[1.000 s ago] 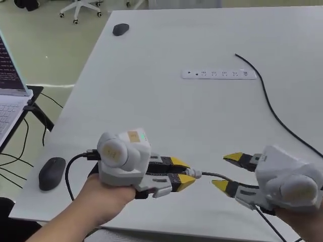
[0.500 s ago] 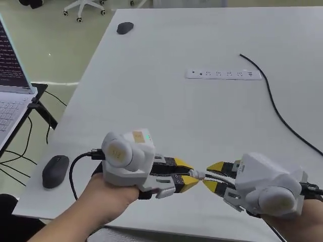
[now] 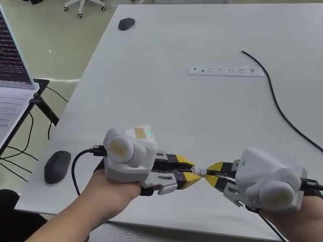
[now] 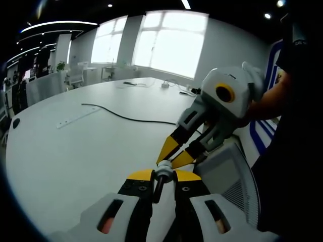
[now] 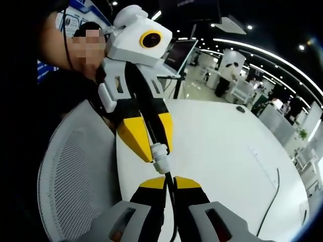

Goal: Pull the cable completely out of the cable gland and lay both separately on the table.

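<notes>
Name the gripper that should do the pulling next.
Right. The right gripper is shut on the cable just behind the cable gland, so it can probably draw the cable straight back. The left gripper clamps the gland itself and seems better used as the anchor.

White table [image 3: 166, 116], wide and mostly bare. White power strip [image 3: 225, 71] lies flat toward the far side. Black cord [image 3: 282, 113] runs from near the strip's right end to the right edge. Dark mouse [image 3: 126, 23] at far left corner; second mouse [image 3: 57, 167] near left edge.
</notes>
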